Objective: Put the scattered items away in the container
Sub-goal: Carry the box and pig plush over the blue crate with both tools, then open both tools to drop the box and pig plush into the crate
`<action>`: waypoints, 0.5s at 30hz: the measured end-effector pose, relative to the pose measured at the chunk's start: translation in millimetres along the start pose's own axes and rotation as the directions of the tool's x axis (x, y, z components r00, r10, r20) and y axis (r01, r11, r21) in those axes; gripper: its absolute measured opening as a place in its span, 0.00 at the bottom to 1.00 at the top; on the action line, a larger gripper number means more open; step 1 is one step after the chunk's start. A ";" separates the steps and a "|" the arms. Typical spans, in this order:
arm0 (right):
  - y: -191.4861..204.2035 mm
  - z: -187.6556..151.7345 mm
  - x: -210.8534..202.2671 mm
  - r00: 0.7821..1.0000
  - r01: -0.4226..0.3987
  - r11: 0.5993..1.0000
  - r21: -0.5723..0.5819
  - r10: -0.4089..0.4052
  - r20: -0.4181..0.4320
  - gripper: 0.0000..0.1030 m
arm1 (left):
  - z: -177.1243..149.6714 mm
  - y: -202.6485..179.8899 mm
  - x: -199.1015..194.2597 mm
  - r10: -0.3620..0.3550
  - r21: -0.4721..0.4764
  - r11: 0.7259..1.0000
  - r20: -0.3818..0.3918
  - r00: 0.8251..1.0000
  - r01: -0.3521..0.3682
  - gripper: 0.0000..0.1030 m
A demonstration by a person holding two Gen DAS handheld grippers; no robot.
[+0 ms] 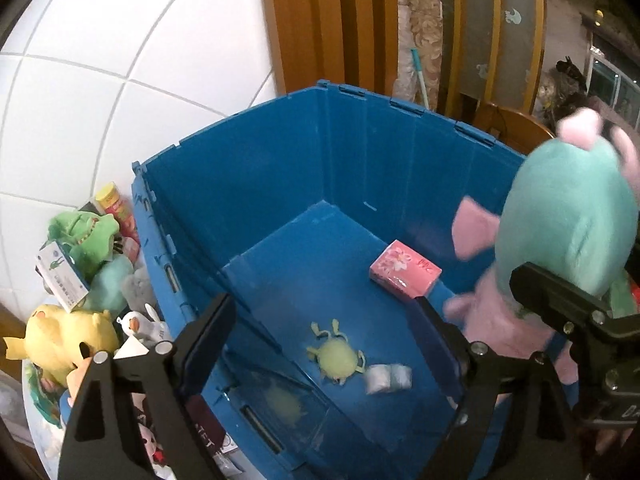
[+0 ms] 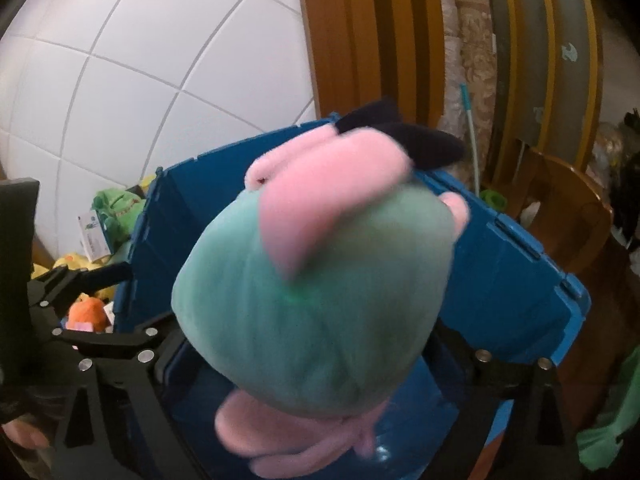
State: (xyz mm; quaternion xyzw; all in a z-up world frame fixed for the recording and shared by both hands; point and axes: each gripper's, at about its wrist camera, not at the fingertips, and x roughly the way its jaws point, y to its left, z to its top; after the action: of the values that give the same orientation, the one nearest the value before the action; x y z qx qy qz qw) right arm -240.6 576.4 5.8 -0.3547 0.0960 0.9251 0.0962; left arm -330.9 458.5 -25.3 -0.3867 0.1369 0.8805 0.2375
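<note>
Rounded teal-and-pink plush toy [image 2: 312,300] (soft, blurred) above rigid blue plastic crate [image 1: 260,184]

One blue crate [image 1: 280,168] holds one pink packet [image 1: 405,272], one yellow-green crab toy [image 1: 335,360], one white roll pack [image 1: 389,378].

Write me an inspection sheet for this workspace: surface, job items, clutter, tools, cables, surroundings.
Surface: white tiled floor.
Job items: blue bin open, holding a pink packet, a small yellow-green toy and a white wrapped bundle; a teal-and-pink plush, blurred, is over the bin.
Clutter: pile of soft toys left of the bin, outside it.
Tools: left tool open, nothing between its fingers; right tool spread wide around the plush, contact unclear.
Cables: nothing seen.
Surroundings: wooden furniture and rolled rugs behind the bin.
</note>
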 end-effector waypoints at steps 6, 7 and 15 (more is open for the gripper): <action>-4.9 3.9 4.2 1.000 0.011 1.000 -0.001 -0.011 -0.007 0.97 | -2.2 0.9 -2.3 0.001 -0.009 1.000 -0.001 1.000 -0.001 0.86; -5.7 3.9 4.5 1.000 0.018 1.000 -0.002 -0.018 -0.005 1.00 | -2.7 1.2 -3.2 0.000 -0.010 1.000 0.000 1.000 0.000 0.86; -0.8 3.6 -1.5 0.999 0.051 0.998 -0.029 -0.050 0.021 1.00 | -6.2 6.6 -6.9 0.008 -0.022 1.000 0.001 1.000 -0.008 0.86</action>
State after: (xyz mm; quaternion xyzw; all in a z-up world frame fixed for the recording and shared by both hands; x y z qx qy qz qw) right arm -241.6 577.9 9.4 -0.3490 0.0726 0.9271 0.1154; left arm -326.5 448.2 -23.9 -0.3882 0.1285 0.8831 0.2300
